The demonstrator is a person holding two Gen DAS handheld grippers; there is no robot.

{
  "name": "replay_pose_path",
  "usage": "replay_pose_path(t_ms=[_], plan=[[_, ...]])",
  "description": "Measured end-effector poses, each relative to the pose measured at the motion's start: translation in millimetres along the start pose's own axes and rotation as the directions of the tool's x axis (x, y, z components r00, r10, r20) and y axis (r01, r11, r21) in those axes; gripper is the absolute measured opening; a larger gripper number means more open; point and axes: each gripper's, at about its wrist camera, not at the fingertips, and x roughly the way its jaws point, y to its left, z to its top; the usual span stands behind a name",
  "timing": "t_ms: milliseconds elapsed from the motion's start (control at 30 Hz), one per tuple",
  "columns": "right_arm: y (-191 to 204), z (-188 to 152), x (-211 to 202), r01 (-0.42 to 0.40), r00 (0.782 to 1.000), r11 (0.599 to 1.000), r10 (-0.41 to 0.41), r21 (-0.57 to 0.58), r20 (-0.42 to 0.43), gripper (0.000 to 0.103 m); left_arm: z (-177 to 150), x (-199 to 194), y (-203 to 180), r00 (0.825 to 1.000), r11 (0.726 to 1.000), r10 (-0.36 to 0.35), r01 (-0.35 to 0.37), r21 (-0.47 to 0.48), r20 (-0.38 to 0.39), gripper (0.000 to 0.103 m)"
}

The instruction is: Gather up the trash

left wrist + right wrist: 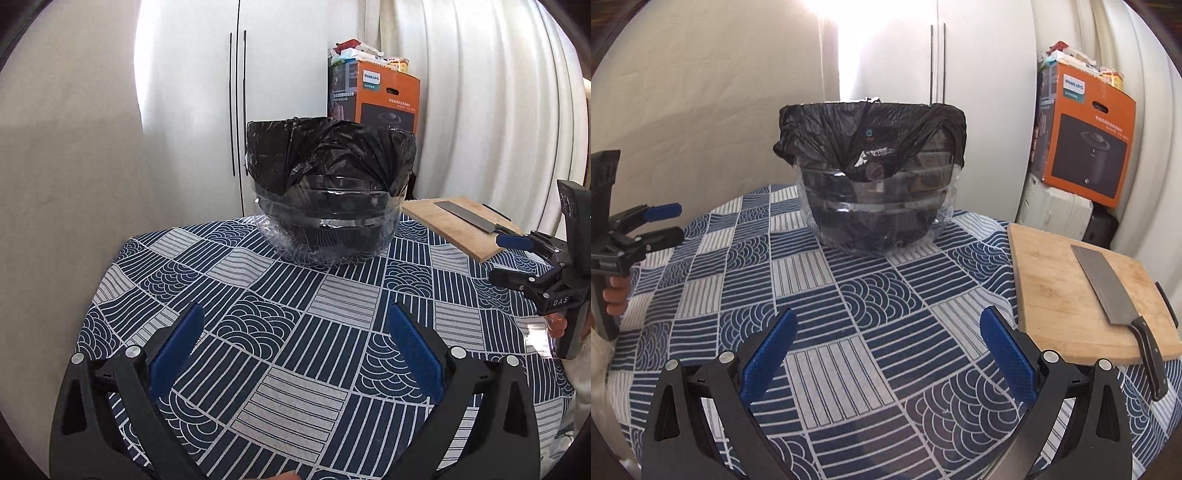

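Note:
A clear plastic bin lined with a black trash bag (pixel 330 184) stands at the far side of the table; it also shows in the right wrist view (pixel 871 173). My left gripper (pixel 295 317) is open and empty above the blue patterned tablecloth (pixel 295 332), short of the bin. My right gripper (pixel 888 321) is open and empty, also short of the bin. Each gripper shows in the other's view: the right one (pixel 506 258) at the right edge, the left one (pixel 670 223) at the left edge. No loose trash shows on the cloth.
A wooden cutting board (pixel 1071 291) with a cleaver (pixel 1115 302) lies on the table's right side; the board also shows in the left wrist view (pixel 458 225). An orange Philips box (pixel 1086 144) stands behind, by white cabinets and a curtain.

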Motion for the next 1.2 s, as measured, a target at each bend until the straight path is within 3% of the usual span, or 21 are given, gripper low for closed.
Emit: replay_pose_path(t_ms=[233, 1200], plan=[[-8.5, -16.2, -4.8, 0.011, 0.999, 0.999, -0.012, 0.044, 0.031, 0.095, -23.8, 5.0, -6.8, 1.000, 1.000, 0.017, -0.016, 0.006, -0.012, 0.097], [-4.4, -18.0, -5.8, -0.014, 0.999, 0.999, 0.012, 0.038, 0.039, 0.095, -24.3, 5.0, -10.3, 1.000, 1.000, 0.011, -0.010, 0.023, -0.015, 0.097]])
